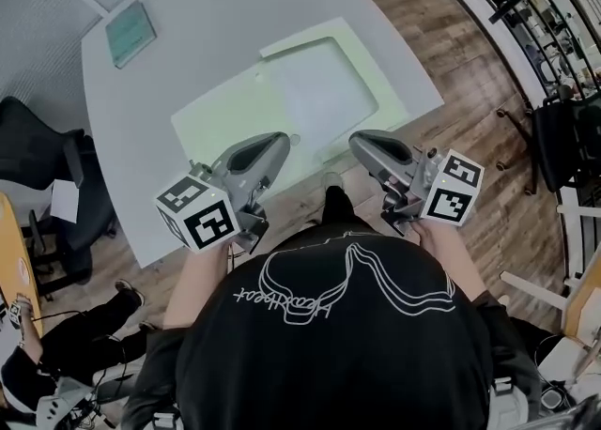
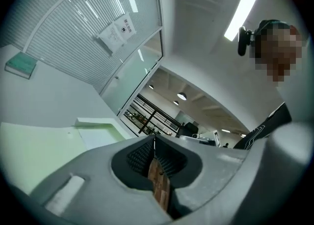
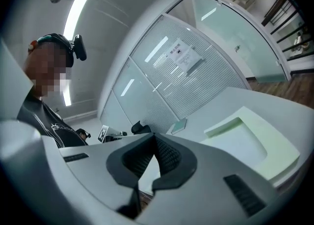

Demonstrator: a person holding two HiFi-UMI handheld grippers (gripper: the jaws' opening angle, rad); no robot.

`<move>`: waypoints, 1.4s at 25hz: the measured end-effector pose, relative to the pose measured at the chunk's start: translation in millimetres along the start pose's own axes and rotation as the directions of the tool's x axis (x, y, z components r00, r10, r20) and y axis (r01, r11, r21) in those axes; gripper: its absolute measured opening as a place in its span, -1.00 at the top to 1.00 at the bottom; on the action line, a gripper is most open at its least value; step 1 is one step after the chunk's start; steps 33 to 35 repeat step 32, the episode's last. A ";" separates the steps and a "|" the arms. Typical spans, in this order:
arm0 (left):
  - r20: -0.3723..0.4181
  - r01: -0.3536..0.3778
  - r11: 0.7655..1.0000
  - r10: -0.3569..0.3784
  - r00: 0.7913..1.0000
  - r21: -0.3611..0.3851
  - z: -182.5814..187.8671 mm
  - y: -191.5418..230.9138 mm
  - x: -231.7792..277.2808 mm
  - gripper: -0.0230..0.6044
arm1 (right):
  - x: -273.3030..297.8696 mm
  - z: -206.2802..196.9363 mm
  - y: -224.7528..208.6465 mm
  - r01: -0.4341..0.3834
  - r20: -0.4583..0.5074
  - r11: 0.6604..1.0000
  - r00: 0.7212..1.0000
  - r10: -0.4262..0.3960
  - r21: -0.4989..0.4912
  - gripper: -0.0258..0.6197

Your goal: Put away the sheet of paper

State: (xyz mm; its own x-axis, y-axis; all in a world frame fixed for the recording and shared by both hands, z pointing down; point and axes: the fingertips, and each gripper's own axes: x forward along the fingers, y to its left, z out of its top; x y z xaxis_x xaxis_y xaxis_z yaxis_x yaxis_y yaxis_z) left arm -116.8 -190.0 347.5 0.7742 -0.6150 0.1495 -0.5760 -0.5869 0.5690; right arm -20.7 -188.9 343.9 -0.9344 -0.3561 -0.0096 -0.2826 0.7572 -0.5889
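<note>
Paper sheet lies in an open pale green case; from the head, left gripper and right gripper hang just short of the case. Left gripper view: jaws closed, empty. Right gripper view: jaws closed, empty, beside the case.

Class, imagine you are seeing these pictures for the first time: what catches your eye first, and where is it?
The left gripper and right gripper, both shut and empty, are held up by the person's chest. Beyond them a pale green mat lies on the white table, with a teal book at the table's far left corner.
</note>
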 end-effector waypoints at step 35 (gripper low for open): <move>-0.067 0.131 0.979 -0.122 0.990 0.154 -53.8 -132.2 -12.5 0.89 | -84.0 -28.0 87.5 0.040 -0.040 0.990 0.998 -0.046 -0.133 0.89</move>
